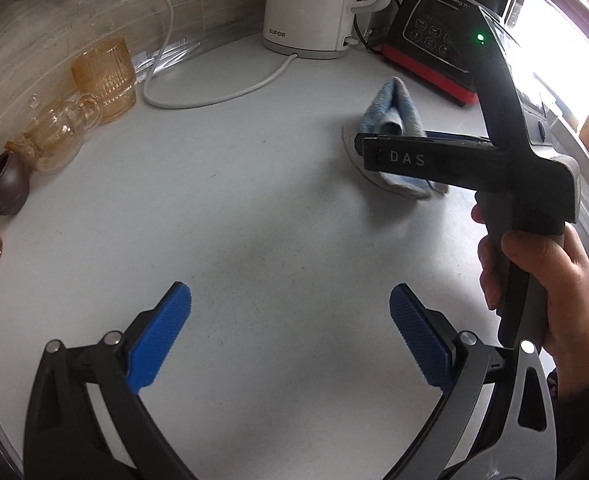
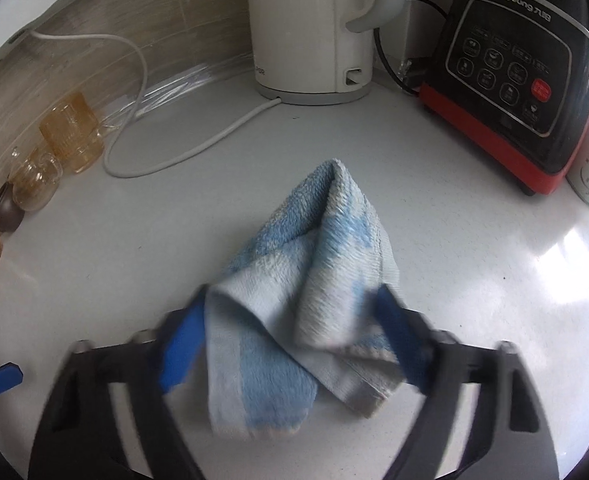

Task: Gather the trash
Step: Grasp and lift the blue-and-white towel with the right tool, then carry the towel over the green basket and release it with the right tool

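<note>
Blue pads of the right gripper (image 2: 296, 340) sit either side of the crumpled blue-and-white cloth (image 2: 306, 280), at roughly 8 and 4 o'clock of its near end. The pads are smeared by motion blur, so I can't tell for sure, but they look pressed against the folds rather than clamped tight. That cloth is what is being gathered, and it lies mid-counter on the pale worktop (image 2: 474, 240).

Risks, as I judge them: the bite is on the loose near edge only, so a lift could let the cloth unfurl and drag, or slip free. The white cable (image 2: 182, 152) loops at about 10 o'clock of the cloth, and a trailing corner could snag it and tug the kettle (image 2: 314, 28). The blender base (image 2: 510, 80) at 2 o'clock is well apart.

From the left wrist, the left gripper (image 1: 290, 332) hangs released over bare counter, nothing between its pads.

Containers, largest first: the white kettle is lidded, contents hidden. The amber tumbler (image 1: 106, 76) looks empty, as do the clear amber-tinted glass jug (image 1: 58, 136) and the small brown pot (image 1: 6, 188) at 9 o'clock.
</note>
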